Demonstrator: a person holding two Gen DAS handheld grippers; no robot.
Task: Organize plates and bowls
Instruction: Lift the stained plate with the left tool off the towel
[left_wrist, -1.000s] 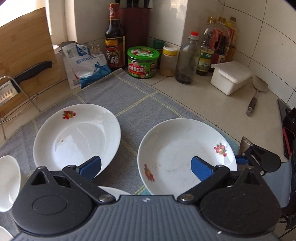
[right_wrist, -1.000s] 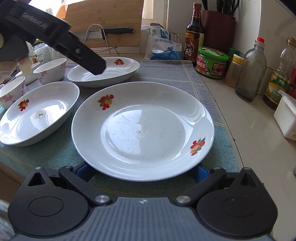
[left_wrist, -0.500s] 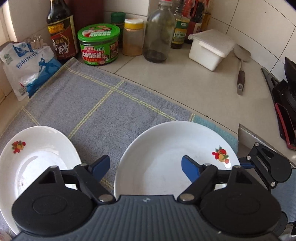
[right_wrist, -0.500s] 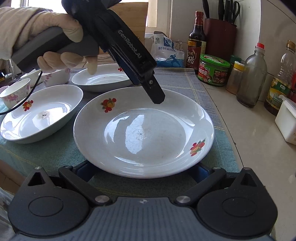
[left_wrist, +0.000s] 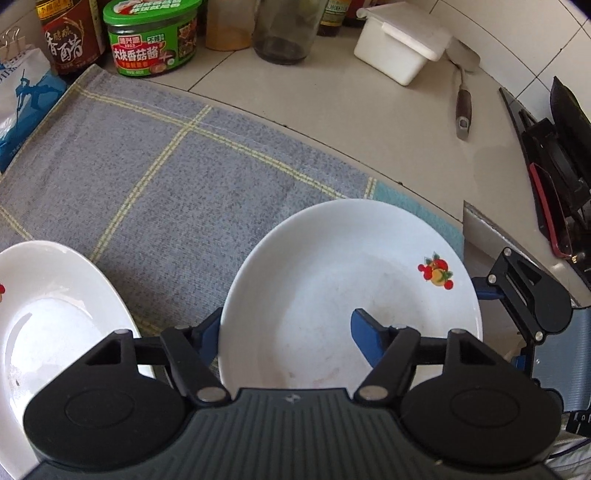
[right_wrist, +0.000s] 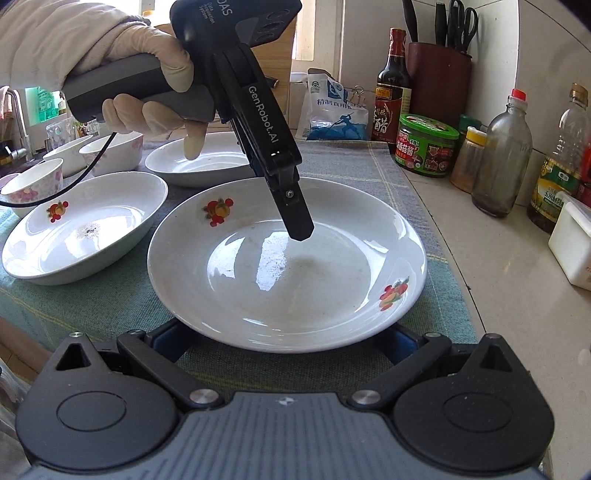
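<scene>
A large white plate (left_wrist: 343, 280) with fruit prints lies on the grey cloth (left_wrist: 166, 177). My left gripper (left_wrist: 284, 332) is open and straddles its left rim: one blue finger outside, one (left_wrist: 365, 332) over the plate's inside. In the right wrist view the same plate (right_wrist: 288, 266) lies in front. My right gripper (right_wrist: 284, 338) is open, its blue fingers low at the plate's near rim on either side. The left gripper (right_wrist: 295, 218) comes down over the plate from above, held by a gloved hand.
Two more deep plates (right_wrist: 85, 229) (right_wrist: 195, 158) and several small bowls (right_wrist: 37, 181) stand on the left. Sauce bottles, a green jar (right_wrist: 424, 147), a white box (left_wrist: 402, 48), a spatula (left_wrist: 463, 107) and a knife block (right_wrist: 439, 77) line the back and right counter.
My left gripper has swung right and down from the far plate onto the large plate, now straddling its left rim. My right gripper has stayed at the plate's near rim.
</scene>
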